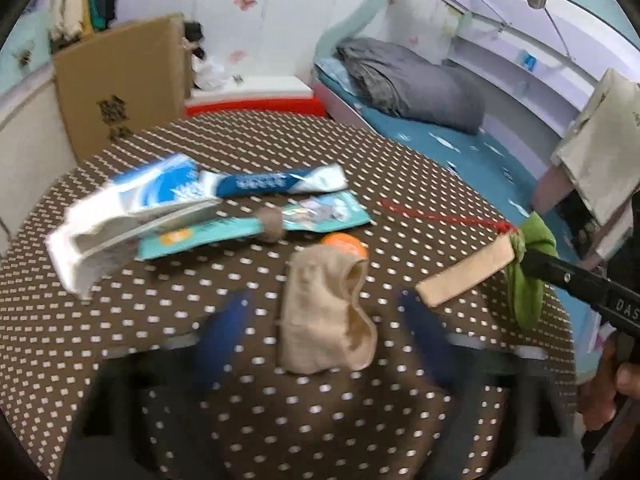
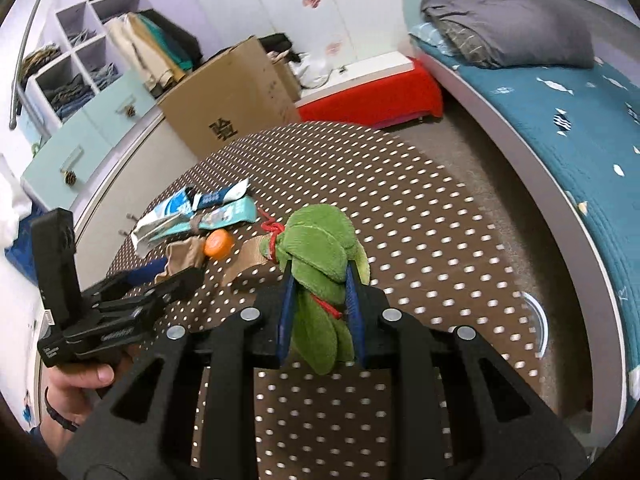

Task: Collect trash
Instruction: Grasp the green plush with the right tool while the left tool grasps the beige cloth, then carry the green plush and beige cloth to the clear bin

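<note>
Dotted tablecloth [image 2: 420, 220], right gripper [image 2: 320, 280] clenched on green cloth [image 2: 316, 236], blurred left gripper [image 1: 324, 304] loose around beige cloth [image 1: 320, 332].

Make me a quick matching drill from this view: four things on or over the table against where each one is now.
Things:
1. green cloth
2. beige pouch
3. orange cap
4. cardboard box

Places:
A. on the floor beyond the table
B. between the left gripper's fingers
C. clamped in the right gripper
D. on the tablecloth, just behind the pouch

Pairs: 1-C, 2-B, 3-D, 4-A
</note>
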`<state>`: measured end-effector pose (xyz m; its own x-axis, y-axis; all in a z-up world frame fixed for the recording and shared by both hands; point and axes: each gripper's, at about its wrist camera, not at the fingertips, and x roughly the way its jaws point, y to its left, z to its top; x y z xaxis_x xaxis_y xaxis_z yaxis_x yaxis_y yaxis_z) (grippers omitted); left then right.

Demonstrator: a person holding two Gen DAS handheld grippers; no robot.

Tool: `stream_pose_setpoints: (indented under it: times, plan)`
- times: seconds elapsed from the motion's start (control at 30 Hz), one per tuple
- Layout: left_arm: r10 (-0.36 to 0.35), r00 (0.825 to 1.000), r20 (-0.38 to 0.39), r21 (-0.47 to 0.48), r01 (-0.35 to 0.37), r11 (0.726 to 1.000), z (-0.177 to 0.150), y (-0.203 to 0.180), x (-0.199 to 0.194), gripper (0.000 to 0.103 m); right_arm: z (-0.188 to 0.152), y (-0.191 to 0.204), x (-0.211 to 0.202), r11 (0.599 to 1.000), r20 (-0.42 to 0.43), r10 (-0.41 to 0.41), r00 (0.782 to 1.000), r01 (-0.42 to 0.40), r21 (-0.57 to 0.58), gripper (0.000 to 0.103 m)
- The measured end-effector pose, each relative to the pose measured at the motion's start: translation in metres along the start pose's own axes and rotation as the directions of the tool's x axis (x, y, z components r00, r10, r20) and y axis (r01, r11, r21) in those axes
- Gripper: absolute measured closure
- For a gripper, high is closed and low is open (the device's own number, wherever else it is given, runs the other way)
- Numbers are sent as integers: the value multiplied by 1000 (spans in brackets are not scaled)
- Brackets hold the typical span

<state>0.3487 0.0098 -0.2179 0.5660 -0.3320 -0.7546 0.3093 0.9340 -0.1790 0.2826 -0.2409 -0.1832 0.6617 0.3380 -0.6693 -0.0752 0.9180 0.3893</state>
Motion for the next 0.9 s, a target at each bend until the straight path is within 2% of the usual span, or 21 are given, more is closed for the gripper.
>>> stream_pose_setpoints:
  times: [0.07, 0.1, 0.17, 0.53, 0.7, 0.9]
  plan:
    - [-24, 999, -26, 0, 24, 1000, 3, -2, 1, 81, 1, -6, -5, 1000, 14, -4, 1000, 4, 7, 80]
    - [-43, 999, -29, -20, 43, 999, 4, -1, 0, 81, 2, -10, -8, 1000, 20, -8, 1000, 8, 10, 80]
    - [-37, 999, -18, -17, 37, 999, 5, -5, -5, 85, 3, -15, -13, 1000, 30, -12, 999, 12, 13, 80]
    - [-49, 996, 71, 45, 46, 998, 26, -41, -41, 85, 19, -44, -54, 999, 130, -33, 991, 29, 34, 80]
    - [-114, 986, 118, 105, 102, 989, 47, -74, -56, 86, 27, -60, -85, 997, 198, -65, 978, 56, 51, 79]
    - [-218, 965, 146, 193, 189, 963, 70, -126, -67, 86, 35, -99, -132, 985, 276, -158, 948, 133, 106, 79]
